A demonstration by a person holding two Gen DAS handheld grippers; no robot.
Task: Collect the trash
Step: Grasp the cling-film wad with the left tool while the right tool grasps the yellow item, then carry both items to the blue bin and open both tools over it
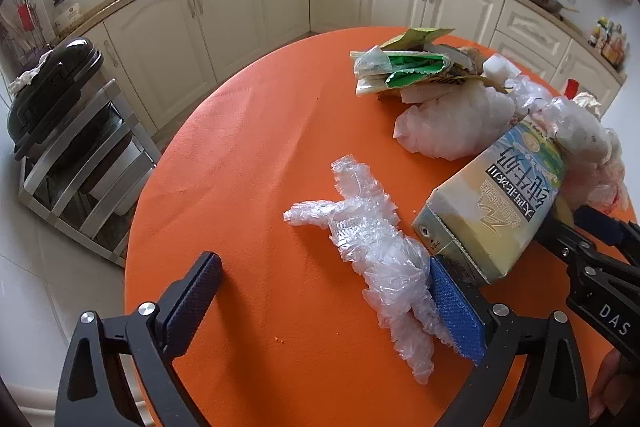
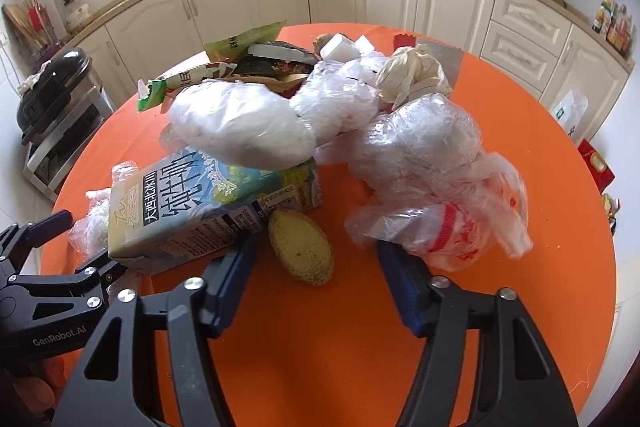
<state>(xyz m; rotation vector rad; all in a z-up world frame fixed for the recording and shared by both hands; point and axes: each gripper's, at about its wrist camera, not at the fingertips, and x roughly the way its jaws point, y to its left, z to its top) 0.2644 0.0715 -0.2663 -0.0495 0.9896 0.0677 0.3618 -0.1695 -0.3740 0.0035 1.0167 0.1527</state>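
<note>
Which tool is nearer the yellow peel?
Right. The right tool has the yellow peel between its open fingers; the left tool sits beyond the milk carton.

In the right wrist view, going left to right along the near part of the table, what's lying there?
Crumpled plastic glove → milk carton → yellowish peel → clear bag with red print.

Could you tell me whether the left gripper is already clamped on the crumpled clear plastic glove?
No, the left gripper stands wide open, the crumpled clear plastic glove lying beside one finger.
</note>
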